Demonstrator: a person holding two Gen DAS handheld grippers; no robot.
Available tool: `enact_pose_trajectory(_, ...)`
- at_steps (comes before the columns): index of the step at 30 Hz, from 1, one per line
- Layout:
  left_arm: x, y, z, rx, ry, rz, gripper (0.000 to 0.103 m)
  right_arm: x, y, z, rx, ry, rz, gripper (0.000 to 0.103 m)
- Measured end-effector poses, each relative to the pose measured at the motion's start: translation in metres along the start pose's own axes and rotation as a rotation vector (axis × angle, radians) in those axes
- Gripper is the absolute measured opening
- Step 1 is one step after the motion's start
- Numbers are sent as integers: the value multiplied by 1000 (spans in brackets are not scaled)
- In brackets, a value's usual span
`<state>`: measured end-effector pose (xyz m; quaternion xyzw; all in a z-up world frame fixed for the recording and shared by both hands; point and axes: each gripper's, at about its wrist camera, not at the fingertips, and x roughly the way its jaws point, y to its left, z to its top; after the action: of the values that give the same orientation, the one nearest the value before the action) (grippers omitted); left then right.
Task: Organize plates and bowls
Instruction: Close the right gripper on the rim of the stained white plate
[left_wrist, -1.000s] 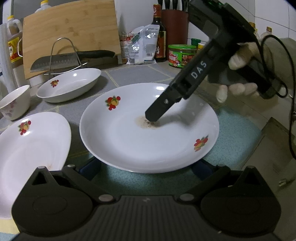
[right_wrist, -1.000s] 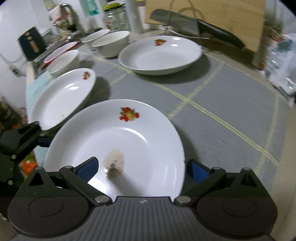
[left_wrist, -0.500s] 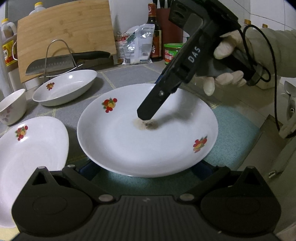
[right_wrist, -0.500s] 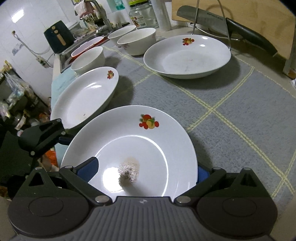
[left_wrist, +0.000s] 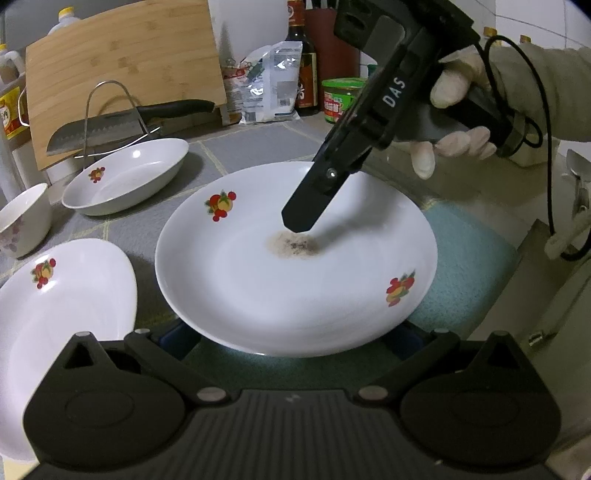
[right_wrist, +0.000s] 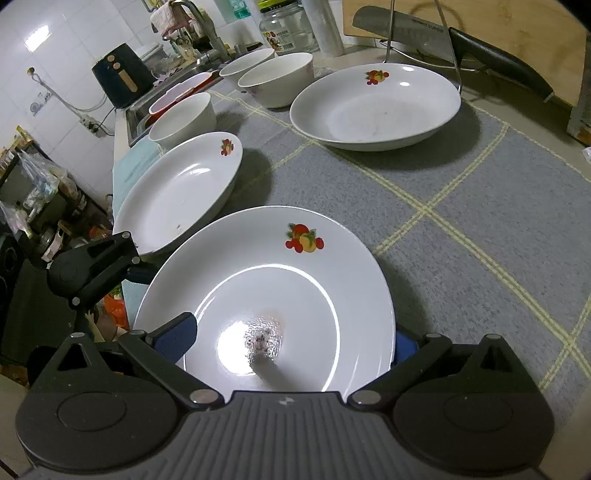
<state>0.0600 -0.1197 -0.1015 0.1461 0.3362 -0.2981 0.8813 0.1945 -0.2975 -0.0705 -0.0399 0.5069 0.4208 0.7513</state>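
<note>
two grippers meeting at one dirty plate on the counter

the plate w/ fruit prints and a brown smear in its middle is sitting btwn the spread fingers of the left gripper, near rim over them. right gripper is reaching in from the opposite side, jaws apart, blue pads either side of the plate. 2nd plate is lying just beside it, a deeper dish farther back, bowls beyond.

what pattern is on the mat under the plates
Grey mat with pale yellow grid lines; clearest in the right wrist view.
</note>
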Motion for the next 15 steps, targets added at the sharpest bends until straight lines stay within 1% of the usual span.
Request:
enact_pose_trajectory(6,-1,2,7,-6,-4,-17,103,-9,-1,-1,1,-18,-12,103)
enact_pose_trajectory(15,15,0,30,17,-21,-43,103,-30,-16,-2,23,-64,-73,103)
